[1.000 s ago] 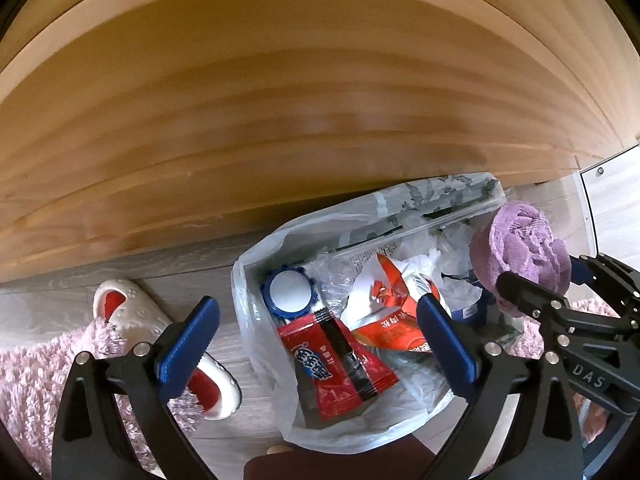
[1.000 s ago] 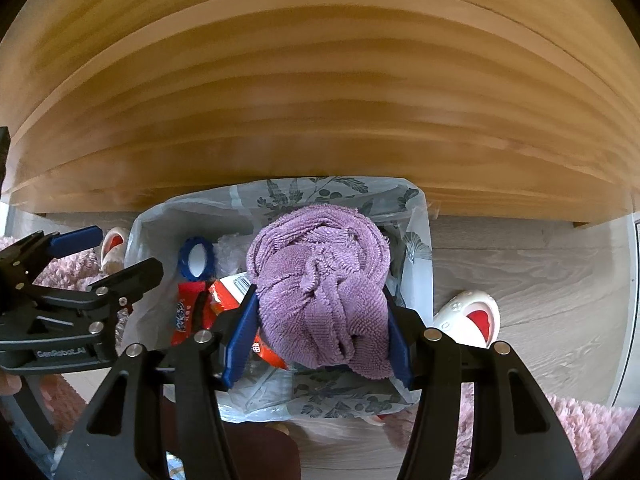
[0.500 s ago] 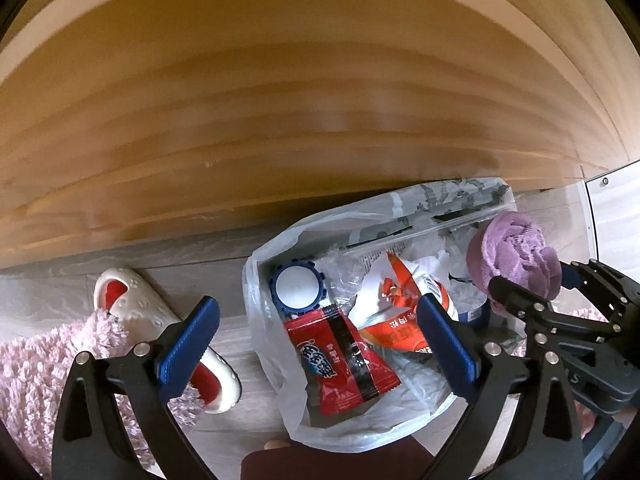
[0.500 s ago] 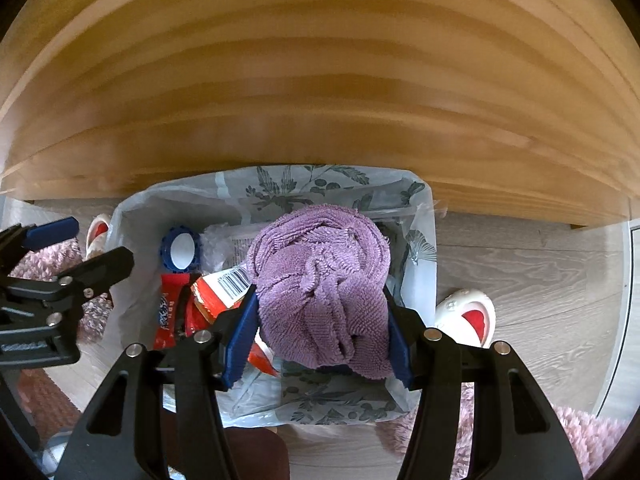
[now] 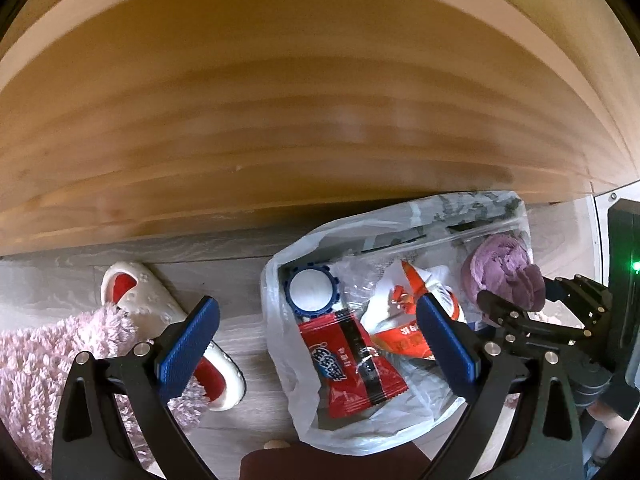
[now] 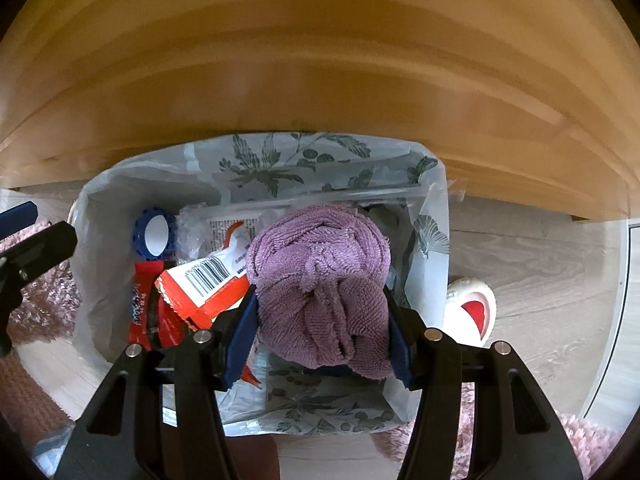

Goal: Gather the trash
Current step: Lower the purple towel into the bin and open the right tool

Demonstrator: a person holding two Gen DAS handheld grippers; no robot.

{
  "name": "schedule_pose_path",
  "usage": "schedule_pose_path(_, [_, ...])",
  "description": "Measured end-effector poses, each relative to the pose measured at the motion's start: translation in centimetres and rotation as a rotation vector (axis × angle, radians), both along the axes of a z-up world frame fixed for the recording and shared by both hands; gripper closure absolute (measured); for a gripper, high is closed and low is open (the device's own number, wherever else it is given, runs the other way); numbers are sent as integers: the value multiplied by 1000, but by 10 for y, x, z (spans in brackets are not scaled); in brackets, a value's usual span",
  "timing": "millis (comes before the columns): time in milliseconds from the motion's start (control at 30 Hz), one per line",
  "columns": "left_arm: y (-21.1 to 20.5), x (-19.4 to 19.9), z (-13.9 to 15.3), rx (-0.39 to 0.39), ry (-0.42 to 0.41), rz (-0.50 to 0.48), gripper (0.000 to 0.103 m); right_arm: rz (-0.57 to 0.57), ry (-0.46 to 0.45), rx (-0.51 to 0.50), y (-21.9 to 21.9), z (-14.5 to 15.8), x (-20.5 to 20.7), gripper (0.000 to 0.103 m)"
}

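A trash bin lined with a clear plastic bag (image 5: 280, 344) stands on the floor below a wooden edge; its leaf-print wall (image 6: 280, 160) shows in the right wrist view. Inside lie a red wrapper (image 5: 352, 364), an orange-white packet (image 6: 200, 280) and a blue-rimmed lid (image 5: 310, 290). My right gripper (image 6: 320, 320) is shut on a bunched purple cloth (image 6: 320, 272) and holds it over the bin's right part; the cloth also shows in the left wrist view (image 5: 500, 272). My left gripper (image 5: 316, 344) is open and empty, above the bin's left side.
A wooden board (image 5: 280, 120) overhangs the far side. A white and red slipper (image 5: 160, 312) lies left of the bin on a pink shaggy rug (image 5: 40, 360); another slipper (image 6: 472, 304) lies to the right. The floor is grey wood.
Both grippers have moved back and up a little, so the bin looks smaller and lower. The right gripper still holds the purple cloth; the left stays open.
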State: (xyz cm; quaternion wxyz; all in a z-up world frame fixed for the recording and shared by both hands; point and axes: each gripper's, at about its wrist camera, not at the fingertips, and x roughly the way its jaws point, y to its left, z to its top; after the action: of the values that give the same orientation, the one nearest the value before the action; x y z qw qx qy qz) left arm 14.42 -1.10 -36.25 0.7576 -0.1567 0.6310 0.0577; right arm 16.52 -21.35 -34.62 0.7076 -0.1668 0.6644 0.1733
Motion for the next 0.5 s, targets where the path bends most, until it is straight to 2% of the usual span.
schedule_pose_path(500, [4, -3, -5, 23, 30, 17, 8, -14, 67, -31, -4, -32, 8, 46])
